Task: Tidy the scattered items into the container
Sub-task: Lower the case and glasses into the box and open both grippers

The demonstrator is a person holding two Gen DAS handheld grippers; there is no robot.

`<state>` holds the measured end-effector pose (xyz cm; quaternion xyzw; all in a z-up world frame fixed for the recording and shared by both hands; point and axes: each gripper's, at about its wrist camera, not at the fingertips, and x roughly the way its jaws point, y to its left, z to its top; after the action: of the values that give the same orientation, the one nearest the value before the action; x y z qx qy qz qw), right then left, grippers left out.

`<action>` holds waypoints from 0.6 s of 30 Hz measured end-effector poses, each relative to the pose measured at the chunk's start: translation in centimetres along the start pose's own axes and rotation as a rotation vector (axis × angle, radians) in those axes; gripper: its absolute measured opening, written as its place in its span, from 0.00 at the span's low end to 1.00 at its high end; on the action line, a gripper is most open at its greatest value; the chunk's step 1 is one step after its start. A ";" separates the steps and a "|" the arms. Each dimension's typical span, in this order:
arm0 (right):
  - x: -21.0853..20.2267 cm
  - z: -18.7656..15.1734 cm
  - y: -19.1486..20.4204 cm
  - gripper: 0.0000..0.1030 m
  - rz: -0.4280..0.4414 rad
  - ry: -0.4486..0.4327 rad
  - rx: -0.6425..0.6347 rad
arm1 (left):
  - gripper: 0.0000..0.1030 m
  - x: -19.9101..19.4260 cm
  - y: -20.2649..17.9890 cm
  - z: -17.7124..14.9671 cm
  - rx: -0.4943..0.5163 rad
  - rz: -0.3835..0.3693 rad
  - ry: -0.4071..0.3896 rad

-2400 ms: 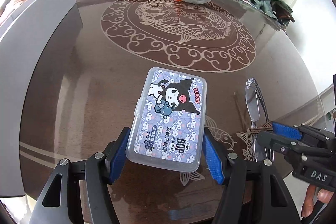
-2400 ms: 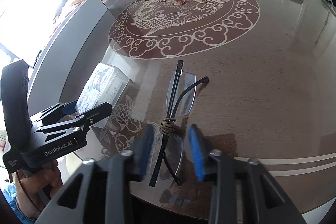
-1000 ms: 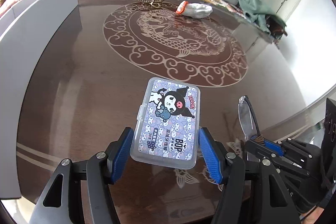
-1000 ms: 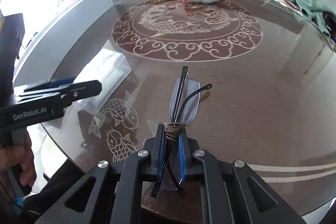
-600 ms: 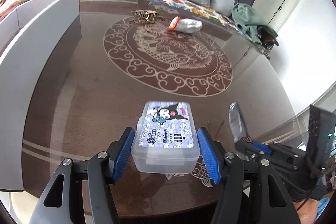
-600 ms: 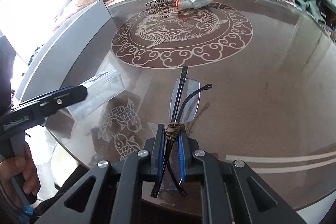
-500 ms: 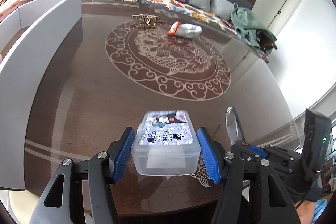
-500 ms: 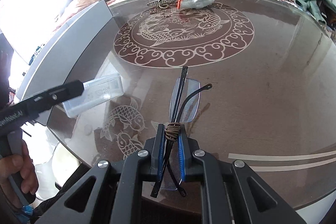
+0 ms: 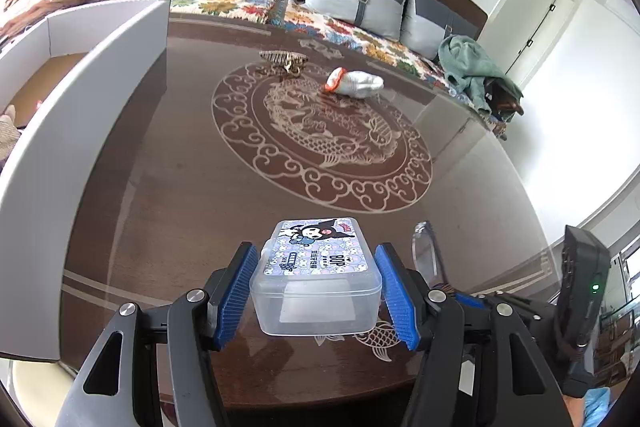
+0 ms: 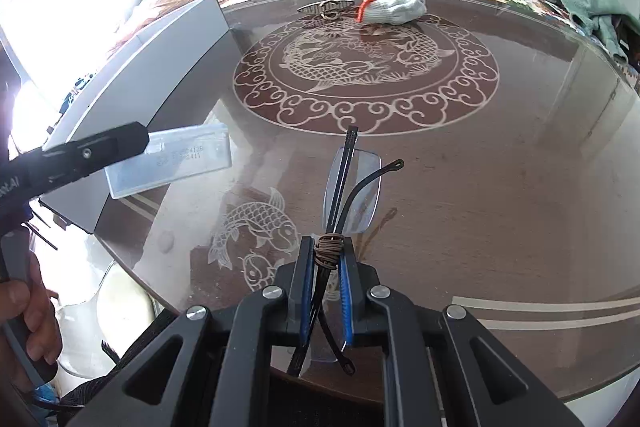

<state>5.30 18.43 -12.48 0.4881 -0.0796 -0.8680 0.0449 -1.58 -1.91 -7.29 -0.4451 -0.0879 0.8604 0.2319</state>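
The left tool [image 9: 314, 287] has the clear plastic box [image 9: 316, 277] clamped between its blue pads, lifted off the table [image 9: 180, 187]; the right tool [image 10: 325, 287] is pinched tight on the folded glasses [image 10: 352, 187]. Best carried level over the grey container's [image 9: 80, 115] wall on the left, grip firm; only then let go.

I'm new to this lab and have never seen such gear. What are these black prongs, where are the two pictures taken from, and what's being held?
No robot: a person holds a two-finger tool in each hand, each with a camera looking along its fingers. In the left view, the left hand-held gripper holds a clear plastic box. In the right view, the right hand-held gripper pinches folded glasses. A glove and a hair clip lie on the table. The grey container stands at the left.
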 end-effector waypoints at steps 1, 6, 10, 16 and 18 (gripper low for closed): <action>-0.1 0.3 0.3 0.11 0.008 -0.002 -0.002 | 0.59 -0.7 0.2 0.3 -0.007 -0.005 -0.015; -1.0 3.6 3.9 0.12 0.069 -0.043 -0.054 | 0.59 -6.3 3.3 3.3 -0.072 0.002 -0.153; -2.1 7.7 9.3 0.12 0.152 -0.104 -0.136 | 0.59 -11.4 8.8 6.0 -0.141 0.069 -0.268; -2.0 13.3 20.3 0.12 0.316 -0.148 -0.275 | 0.59 -16.4 19.5 8.1 -0.267 0.229 -0.337; -1.3 14.5 24.3 0.12 0.373 -0.143 -0.318 | 0.59 -16.9 22.6 8.0 -0.307 0.271 -0.328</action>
<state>-6.40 -3.92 0.39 0.3891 -0.0337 -0.8787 0.2745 -6.90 -29.38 1.56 -0.3374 -0.1935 0.9209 0.0269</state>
